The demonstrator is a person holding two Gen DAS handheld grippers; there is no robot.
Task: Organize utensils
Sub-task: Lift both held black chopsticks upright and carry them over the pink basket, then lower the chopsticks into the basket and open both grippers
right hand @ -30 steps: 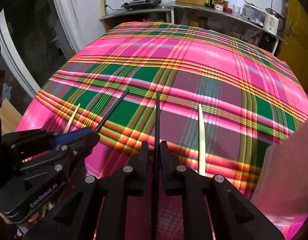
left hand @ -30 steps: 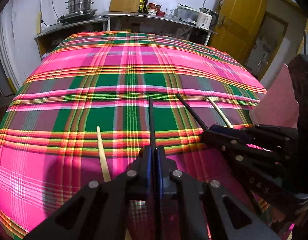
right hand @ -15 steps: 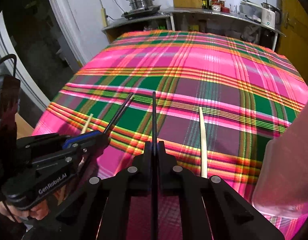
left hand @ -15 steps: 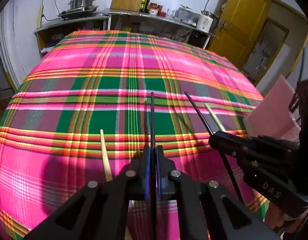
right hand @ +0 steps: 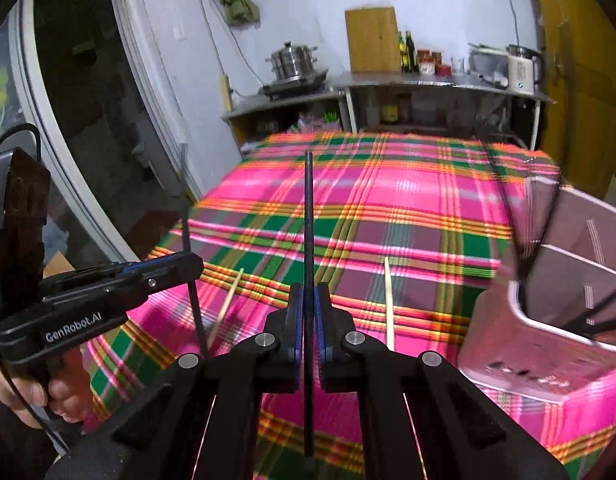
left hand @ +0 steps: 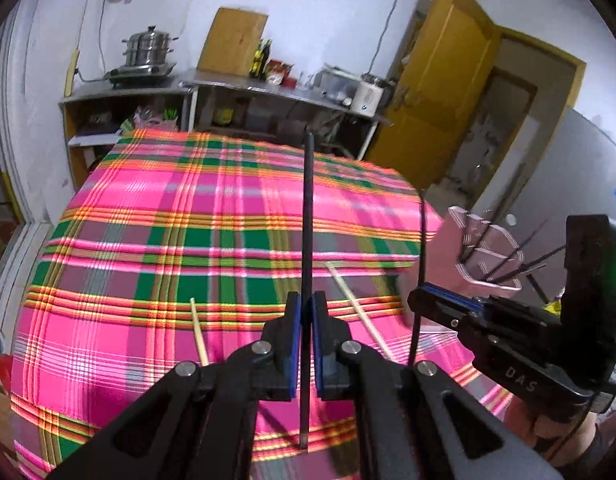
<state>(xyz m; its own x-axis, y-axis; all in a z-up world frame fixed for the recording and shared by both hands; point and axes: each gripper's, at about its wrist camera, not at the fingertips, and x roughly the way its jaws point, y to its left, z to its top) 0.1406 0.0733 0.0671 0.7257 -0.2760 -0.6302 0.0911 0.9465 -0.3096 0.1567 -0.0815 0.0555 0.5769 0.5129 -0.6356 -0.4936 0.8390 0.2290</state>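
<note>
Left gripper (left hand: 304,320): pads pressed together on a black chopstick (left hand: 308,216), which stands up between them, raised off the cloth, its tip reaching toward the far edge of the table.
Right gripper (right hand: 308,316): likewise clamped on its own dark chopstick (right hand: 308,220) — upright between the blue-lined pads, clear of the table.
Seen from each other: the right tool (left hand: 487,328) shows at the right of the left view with its stick pointing up; the left tool (right hand: 108,292) shows at the left of the right view, a hand (right hand: 40,392) wrapped round its handle.
Wooden chopsticks: two pale ones lie flat on the cloth, apart from each other — one (left hand: 198,336) to the left, one (left hand: 357,308) to the right of the left tool.
Holder: a pink utensil holder (right hand: 547,344) stands on the table's right side, with several dark chopsticks (left hand: 515,268) leaning inside it.
Tablecloth (left hand: 168,220): pink and green plaid, covering the table.
Background: a steel steamer pot (left hand: 148,46) and a white kettle (right hand: 521,70) on the counter by the wall.
</note>
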